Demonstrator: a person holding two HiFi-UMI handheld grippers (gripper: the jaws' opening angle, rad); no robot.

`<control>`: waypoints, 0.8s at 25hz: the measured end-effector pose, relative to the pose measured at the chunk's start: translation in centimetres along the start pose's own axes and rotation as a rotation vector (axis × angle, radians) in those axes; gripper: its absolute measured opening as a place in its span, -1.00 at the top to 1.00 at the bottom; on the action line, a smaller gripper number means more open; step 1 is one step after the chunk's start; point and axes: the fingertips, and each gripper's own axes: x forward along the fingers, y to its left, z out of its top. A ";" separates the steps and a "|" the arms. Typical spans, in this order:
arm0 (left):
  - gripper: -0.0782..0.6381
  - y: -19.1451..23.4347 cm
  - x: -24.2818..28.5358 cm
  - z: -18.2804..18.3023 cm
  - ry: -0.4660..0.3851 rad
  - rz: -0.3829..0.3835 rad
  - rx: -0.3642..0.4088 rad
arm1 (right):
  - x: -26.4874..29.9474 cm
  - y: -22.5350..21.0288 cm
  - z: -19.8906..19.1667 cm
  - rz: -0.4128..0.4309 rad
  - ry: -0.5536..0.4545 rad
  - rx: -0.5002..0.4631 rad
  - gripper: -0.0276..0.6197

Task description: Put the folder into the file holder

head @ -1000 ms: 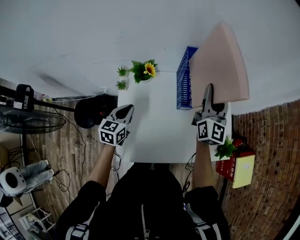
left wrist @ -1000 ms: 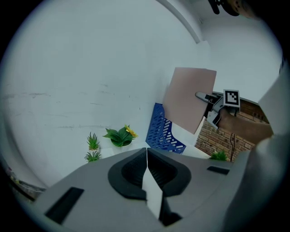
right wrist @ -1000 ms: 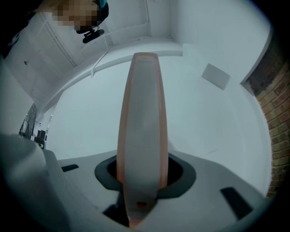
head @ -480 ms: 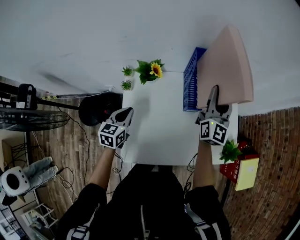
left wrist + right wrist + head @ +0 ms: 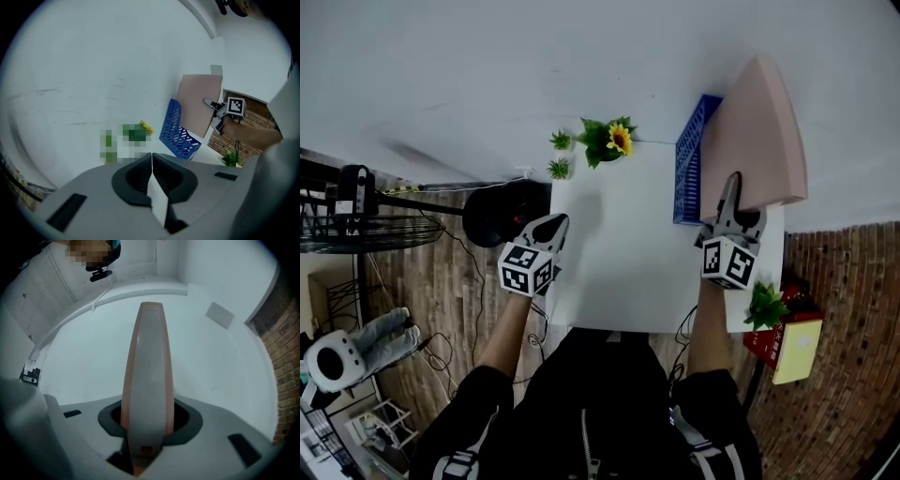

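**Item 1 — salmon-pink, thick board folder** (image 5: pixel 759 127). It is in the air on edge at 1 o'clock of the table. The right gripper (image 5: pixel 732 202) clamps its near end, with the jaws at a middling spread and pressed on both covers. The folder hangs at 3 o'clock of item 2; whether the 2 touch cannot be told.

**Item 2 — blue perforated plastic file holder** (image 5: pixel 691 164). It stands on the white rectangular table (image 5: pixel 619 253), with its long side running from 6 to 12 o'clock.

**Item 3 — left gripper** (image 5: pixel 546 232). Its jaws are closed together with nothing between them. It sits over the table's 9 o'clock edge.

**Item 4 — potted sunflower** (image 5: pixel 617 141). It stands at 12 o'clock, with 2 small green plants (image 5: pixel 560 155) at 11 o'clock.

**Handling note, as a judgement.**
- Carry the folder towards 9 o'clock until its lower edge is over the holder's slot, with the covers parallel to the mesh walls.
- Lower it straight — a tilt would likely catch the rim and tip the light holder.
- The idle left gripper could steady the holder's near wall.
- Release only once the folder is seated.
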 end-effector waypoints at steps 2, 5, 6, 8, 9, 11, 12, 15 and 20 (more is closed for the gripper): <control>0.71 0.1 0.2 -0.2 0.009 -0.001 0.004 | 0.0 -0.4 -0.8 -0.007 -0.014 -0.006 0.45; 0.71 0.5 0.1 -0.4 0.022 0.004 0.014 | 0.2 -0.1 -1.1 -0.009 -0.001 -0.021 0.45; 0.71 0.7 0.1 -0.4 0.023 0.008 0.014 | 0.3 0.0 -1.2 -0.007 0.003 -0.022 0.45; 0.71 0.9 0.3 -0.3 0.024 0.014 0.015 | 0.4 0.1 -1.6 -0.009 0.006 -0.016 0.45; 0.71 1.0 0.3 -0.3 0.026 0.014 0.016 | 0.5 0.1 -1.8 -0.011 0.009 -0.016 0.45; 0.71 1.2 0.4 -0.3 0.031 0.016 0.016 | 0.3 0.0 -2.4 -0.014 0.012 -0.024 0.45; 0.71 1.2 0.3 -0.4 0.033 0.017 0.015 | 0.2 0.1 -2.6 -0.015 0.019 -0.026 0.44; 0.71 1.4 0.4 -0.6 0.037 0.020 0.010 | 0.0 -0.3 -4.0 -0.018 0.026 -0.032 0.44; 0.71 1.4 0.7 -0.5 0.039 0.021 0.006 | 0.2 -0.1 -4.2 -0.024 0.051 -0.041 0.43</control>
